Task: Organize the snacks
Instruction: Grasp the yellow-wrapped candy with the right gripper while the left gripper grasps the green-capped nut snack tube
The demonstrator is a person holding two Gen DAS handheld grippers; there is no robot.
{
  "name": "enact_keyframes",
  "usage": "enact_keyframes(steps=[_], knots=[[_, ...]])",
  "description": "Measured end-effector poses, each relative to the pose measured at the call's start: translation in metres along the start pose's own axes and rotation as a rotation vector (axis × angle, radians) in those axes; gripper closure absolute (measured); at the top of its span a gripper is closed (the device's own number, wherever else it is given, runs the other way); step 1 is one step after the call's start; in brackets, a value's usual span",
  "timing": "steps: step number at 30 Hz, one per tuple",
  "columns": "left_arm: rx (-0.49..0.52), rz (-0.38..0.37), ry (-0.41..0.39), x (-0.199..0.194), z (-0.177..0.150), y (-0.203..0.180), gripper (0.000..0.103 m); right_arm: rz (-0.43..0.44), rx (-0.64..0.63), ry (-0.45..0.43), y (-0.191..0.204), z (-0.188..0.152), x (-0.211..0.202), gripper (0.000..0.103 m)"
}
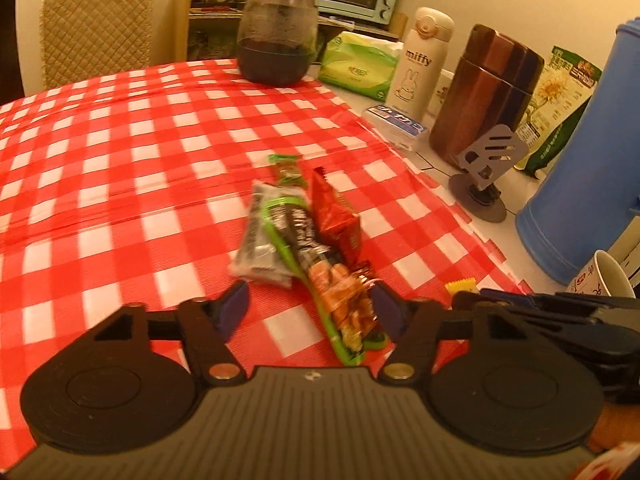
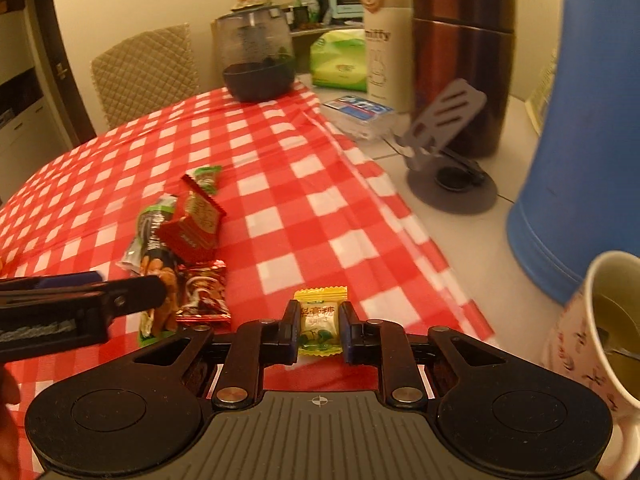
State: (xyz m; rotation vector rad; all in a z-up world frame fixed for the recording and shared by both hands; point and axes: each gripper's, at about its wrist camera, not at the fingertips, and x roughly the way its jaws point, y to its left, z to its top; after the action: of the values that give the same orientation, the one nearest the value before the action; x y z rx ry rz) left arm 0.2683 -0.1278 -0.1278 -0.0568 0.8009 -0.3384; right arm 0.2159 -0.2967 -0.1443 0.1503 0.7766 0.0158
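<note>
- A red-and-white checked tablecloth [image 1: 120, 152] covers most of the table; bare white tabletop [image 2: 472, 240] shows along its right side.
- A tall blue container [image 2: 580, 140] stands on the bare strip, beside a brown metal canister [image 1: 486, 92] and a white "miffy" bottle [image 1: 420, 60].
- At the cloth's far edge sits a dark lidded jar [image 1: 276, 36], with a green tissue pack [image 1: 356, 64] just beside it.
- A grey phone stand [image 2: 444, 140] rests on the bare strip in front of the canister, and a patterned cup [image 2: 600, 332] holding pale liquid stands nearer the camera.
- The left gripper [image 1: 310, 310] hangs low over the cloth with its jaws wide apart, the near end of the snack pile lying between them.
- The snack pile [image 1: 304, 240] lies mid-cloth: a long green-edged packet [image 1: 320, 280], a red packet [image 1: 336, 216] leaning on it, a grey one [image 1: 260, 240] alongside and a small green one [image 1: 286, 170] at the far end.
- A small foil-wrapped chocolate [image 2: 206, 294] lies touching the pile's near end.
- The right gripper [image 2: 320, 330] is clamped on a yellow wrapped candy [image 2: 320, 320], held just above the cloth near its right edge, apart from the pile.
</note>
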Motion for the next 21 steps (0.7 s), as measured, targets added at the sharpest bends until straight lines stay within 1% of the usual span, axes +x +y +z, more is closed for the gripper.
enact_keyframes(steps=[2,4,5,6,12,15,18,19,21], knots=[[0.008,-0.005,-0.001,0.005,0.002,-0.004,0.057,-0.002,0.004,0.003,-0.003,0.000,-0.002,0.083],[0.026,-0.003,-0.001,0.009,0.003,-0.007,0.061,-0.004,0.002,0.006,-0.003,0.000,-0.002,0.083],[0.034,-0.007,0.001,0.009,0.004,-0.008,0.070,-0.004,0.002,0.007,-0.003,-0.001,-0.003,0.083],[0.039,-0.016,0.006,0.009,0.004,-0.009,0.073,-0.002,0.002,0.008,-0.003,-0.001,-0.003,0.083],[0.058,-0.027,0.048,-0.010,-0.006,0.002,0.075,0.019,0.002,0.013,0.000,-0.003,-0.008,0.083],[0.066,-0.035,0.078,-0.029,-0.018,0.013,0.075,0.042,-0.005,0.019,0.004,-0.006,-0.012,0.083],[0.074,-0.027,0.112,-0.047,-0.032,0.026,0.076,0.067,-0.013,0.027,0.007,-0.008,-0.018,0.083],[0.068,-0.038,0.092,-0.055,-0.037,0.031,0.076,0.076,-0.015,0.033,0.008,-0.010,-0.019,0.083],[0.074,-0.024,0.082,-0.063,-0.043,0.037,0.070,0.085,-0.017,0.039,0.010,-0.012,-0.021,0.083]])
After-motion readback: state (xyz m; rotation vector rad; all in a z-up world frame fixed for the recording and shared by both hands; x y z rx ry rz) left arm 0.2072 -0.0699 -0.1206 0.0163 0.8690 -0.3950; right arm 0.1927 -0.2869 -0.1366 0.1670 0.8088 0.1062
